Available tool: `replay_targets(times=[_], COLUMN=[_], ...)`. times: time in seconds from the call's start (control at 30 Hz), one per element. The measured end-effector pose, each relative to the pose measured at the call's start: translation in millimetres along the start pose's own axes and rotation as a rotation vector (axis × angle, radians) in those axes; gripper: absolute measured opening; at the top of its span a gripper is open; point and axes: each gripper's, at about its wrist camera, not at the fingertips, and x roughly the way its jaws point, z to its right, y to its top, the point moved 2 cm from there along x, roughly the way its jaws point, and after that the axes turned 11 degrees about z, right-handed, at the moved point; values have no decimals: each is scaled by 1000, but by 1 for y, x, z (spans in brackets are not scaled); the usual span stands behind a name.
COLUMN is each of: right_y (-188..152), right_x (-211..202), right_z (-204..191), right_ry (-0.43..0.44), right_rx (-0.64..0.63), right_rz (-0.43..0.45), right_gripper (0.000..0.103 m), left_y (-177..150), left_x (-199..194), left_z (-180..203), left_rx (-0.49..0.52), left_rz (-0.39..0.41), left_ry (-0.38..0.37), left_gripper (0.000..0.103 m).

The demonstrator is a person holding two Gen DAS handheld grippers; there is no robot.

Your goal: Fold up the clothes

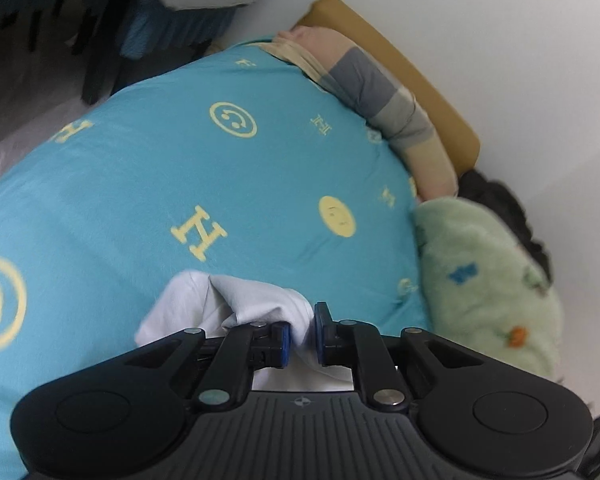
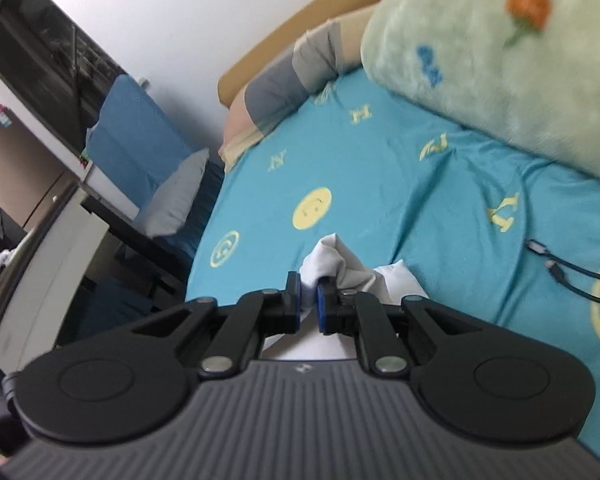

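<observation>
Over the near edge of the turquoise bedsheet w/ yellow smileys [image 1: 228,184], left gripper [image 1: 301,336] & right gripper [image 2: 309,301] each pinched bunched white cotton garment [image 1: 236,300]; best keep both grips firm, spread evenly before folding.

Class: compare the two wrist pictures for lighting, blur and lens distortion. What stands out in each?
Left wrist view: soft, even light, no glare; the bed sheet bulges from fisheye; the white garment is sharp. Right wrist view: the green blanket is blurred at the edge, and the left corner is dim.
</observation>
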Motion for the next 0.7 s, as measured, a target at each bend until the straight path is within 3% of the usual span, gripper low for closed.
replay_targets(times=[0.07, 0.13, 0.2, 0.23, 0.3, 0.33, 0.4, 0.5, 0.57, 0.6, 0.67, 0.7], right_y=[-5, -6, -3, -1, 1, 0, -2, -7, -10, -12, -16, -18], right_x=[22, 27, 23, 21, 10, 4, -9, -15, -1, 8, 28, 36], right_z=[12, 23, 24, 23, 13, 4, -11, -24, -20, -15, -5, -1], right_ry=[-6, -5, 20, 34, 90, 102, 106, 61, 16, -6, -48, -68], right_rx=[-1, 60, 114, 138, 111, 58, -68, -262, -323, -328, -325, -330], right_rz=[-26, -80, -103, -114, -120, -115, -91, -36, -55, -79, -125, -130], right_gripper=[13, 13, 20, 28, 85, 87, 86, 86, 81, 67, 51, 34], left_y=[-4, -7, -8, -8, -9, -11, -15, -21, -24, -24, -24, -23], left_x=[13, 19, 18, 15, 7, 2, -5, -7, 5, 14, 34, 45], left_z=[-4, -4, 2, 7, 17, 23, 32, 37, 30, 24, 10, 4], left_rx=[38, 67, 99, 123, 174, 199, 262, 414, 458, 457, 435, 423], left_rz=[-12, -18, -16, -13, 1, 6, 8, 54, 49, 39, 11, -6], left_ry=[-4, -13, -36, -46, -51, -53, -27, 107, 192, 220, 258, 274], left_gripper=[14, 23, 55, 63, 81, 81, 82, 86, 85, 81, 74, 69])
